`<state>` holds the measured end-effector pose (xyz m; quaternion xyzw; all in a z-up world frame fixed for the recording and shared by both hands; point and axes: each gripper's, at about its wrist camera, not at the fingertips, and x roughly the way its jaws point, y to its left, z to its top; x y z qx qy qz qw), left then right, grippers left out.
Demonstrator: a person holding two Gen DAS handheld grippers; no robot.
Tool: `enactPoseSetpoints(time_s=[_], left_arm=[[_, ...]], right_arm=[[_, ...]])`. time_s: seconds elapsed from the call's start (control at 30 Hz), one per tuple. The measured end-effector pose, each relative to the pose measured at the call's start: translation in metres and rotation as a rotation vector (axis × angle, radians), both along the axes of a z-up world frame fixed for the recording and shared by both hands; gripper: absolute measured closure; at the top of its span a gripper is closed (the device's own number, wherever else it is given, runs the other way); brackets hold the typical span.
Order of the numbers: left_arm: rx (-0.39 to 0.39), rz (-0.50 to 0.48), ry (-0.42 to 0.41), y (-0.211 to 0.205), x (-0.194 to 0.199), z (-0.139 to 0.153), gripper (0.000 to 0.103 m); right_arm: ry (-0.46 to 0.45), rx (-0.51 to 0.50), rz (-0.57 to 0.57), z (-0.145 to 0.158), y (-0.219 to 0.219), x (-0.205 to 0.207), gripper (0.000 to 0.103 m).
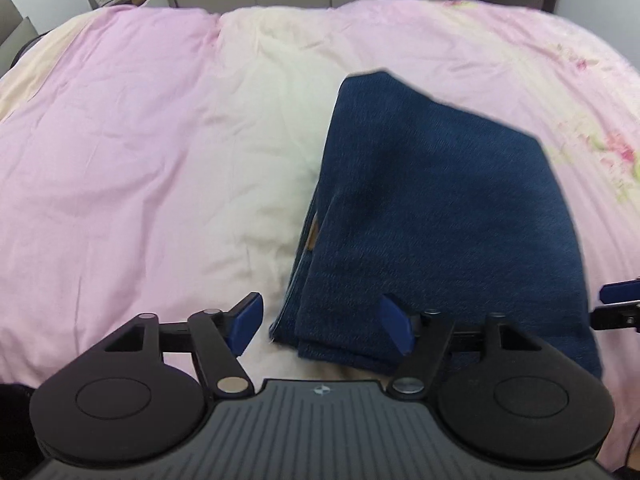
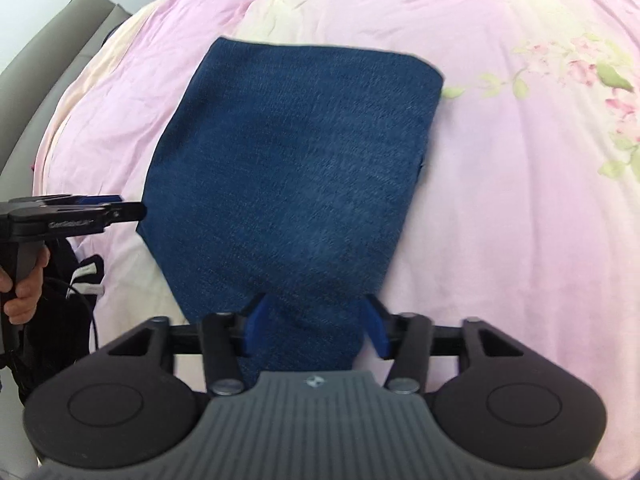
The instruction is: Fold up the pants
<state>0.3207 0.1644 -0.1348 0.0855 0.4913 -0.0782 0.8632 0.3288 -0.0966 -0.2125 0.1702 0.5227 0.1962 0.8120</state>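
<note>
Two hand-held grippers, left (image 1: 322, 324) and right (image 2: 316, 328) open; one folded pants (image 2: 296, 168), bedspread (image 1: 140, 140)

The left black two-finger gripper with blue pads (image 1: 322, 322) fills the bottom of its own view, its jaws spread wide with nothing between them; in the right view it pokes in level from the left edge (image 2: 120, 204), with a bare hand (image 2: 22, 284) wrapped round its handle; the right black gripper with blue pads (image 2: 316, 328) sits low in the middle, jaws wide apart.

Black gripper (image 1: 322, 322) bodies — blue jaws, silver screws.
</note>
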Motion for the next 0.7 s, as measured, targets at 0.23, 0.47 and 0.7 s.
enactPoseSetpoints(time_s=[0.23,0.47,0.7], left_arm=[[-0.273,0.158,0.049,0.038,0.038,-0.020,0.011],[-0.516,0.197,0.186,0.069,0.063,-0.071,0.005],[-0.606,0.158,0.255,0.076,0.078,-0.094,0.003]], right_arm=[[0.021,0.087,-0.118,-0.016,-0.028,0.022,0.039],[0.076,0.238,-0.141,-0.047,-0.037,0.044,0.039],[0.109,0.359,-0.158,-0.072,-0.036,0.060,0.044]])
